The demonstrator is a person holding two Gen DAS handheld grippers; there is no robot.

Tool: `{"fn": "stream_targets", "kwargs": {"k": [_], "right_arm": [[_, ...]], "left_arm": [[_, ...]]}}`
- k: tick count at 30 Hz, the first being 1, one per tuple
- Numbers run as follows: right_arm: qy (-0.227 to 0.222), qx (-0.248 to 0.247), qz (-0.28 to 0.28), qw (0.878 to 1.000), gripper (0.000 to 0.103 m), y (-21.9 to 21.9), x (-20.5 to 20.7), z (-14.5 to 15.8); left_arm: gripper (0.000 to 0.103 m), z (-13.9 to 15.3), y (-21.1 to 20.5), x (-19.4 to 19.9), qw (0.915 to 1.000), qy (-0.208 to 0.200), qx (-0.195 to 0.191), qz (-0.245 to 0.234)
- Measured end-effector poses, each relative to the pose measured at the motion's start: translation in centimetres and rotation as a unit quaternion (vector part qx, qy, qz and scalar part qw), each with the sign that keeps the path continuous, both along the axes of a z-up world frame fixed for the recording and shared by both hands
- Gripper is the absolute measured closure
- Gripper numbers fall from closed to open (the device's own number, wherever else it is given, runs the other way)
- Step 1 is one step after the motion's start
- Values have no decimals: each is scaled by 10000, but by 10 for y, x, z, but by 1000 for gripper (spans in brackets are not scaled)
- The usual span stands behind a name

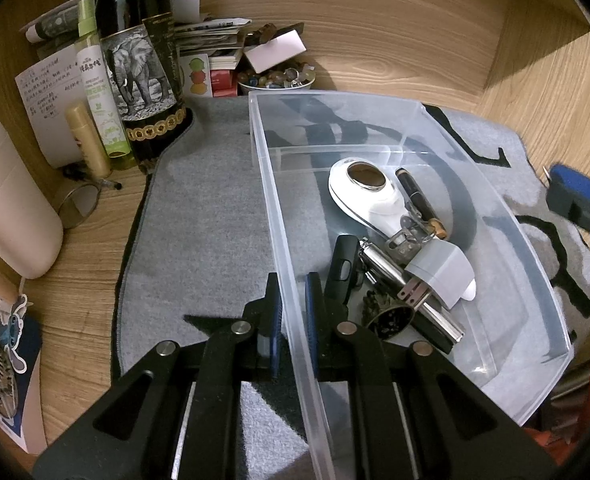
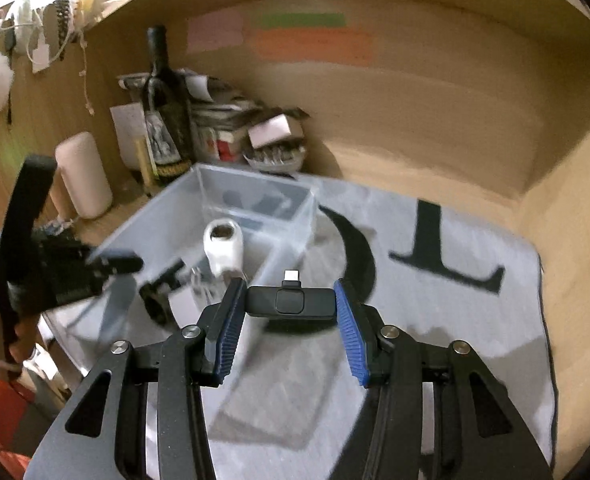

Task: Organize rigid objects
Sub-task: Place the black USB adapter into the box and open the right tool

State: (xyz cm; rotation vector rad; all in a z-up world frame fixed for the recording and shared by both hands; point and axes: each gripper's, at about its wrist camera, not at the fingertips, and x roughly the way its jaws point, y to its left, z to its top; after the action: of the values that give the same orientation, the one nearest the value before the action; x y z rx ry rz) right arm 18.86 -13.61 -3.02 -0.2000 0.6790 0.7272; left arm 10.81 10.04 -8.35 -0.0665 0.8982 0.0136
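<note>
Pinching the clear bin (image 1: 375, 128) wall with our left gripper (image 1: 293, 312), we held a black adapter (image 2: 291, 301) — clamped endwise — in our right gripper (image 2: 291, 312).

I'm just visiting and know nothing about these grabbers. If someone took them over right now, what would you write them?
Left gripper: straddles the clear bin's near wall, steadying it; whether it pinches is unclear.
Right gripper: shut on a small black adapter with a metal plug, carried above the grey mat.
Done: a white gadget, pen, grey charger and other small items lie in the bin.
Left: probably drop the adapter in.
</note>
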Motion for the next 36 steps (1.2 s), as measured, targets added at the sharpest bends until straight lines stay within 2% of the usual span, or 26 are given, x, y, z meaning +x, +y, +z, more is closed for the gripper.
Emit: {"fn": "stream_targets", "kwargs": {"k": [8, 15, 23, 36], "right_arm": [[55, -15, 468, 9989, 61, 38, 15, 2], [550, -59, 791, 9953, 61, 63, 36, -12], [851, -522, 1146, 9884, 61, 92, 43, -32], [1050, -762, 1215, 9841, 61, 105, 48, -44]], "left_arm": [[92, 0, 0, 0, 10000, -1, -10, -2], [92, -1, -1, 0, 10000, -12, -36, 8], [92, -1, -1, 0, 10000, -15, -41, 7], [92, -1, 0, 0, 10000, -14, -47, 5]]}}
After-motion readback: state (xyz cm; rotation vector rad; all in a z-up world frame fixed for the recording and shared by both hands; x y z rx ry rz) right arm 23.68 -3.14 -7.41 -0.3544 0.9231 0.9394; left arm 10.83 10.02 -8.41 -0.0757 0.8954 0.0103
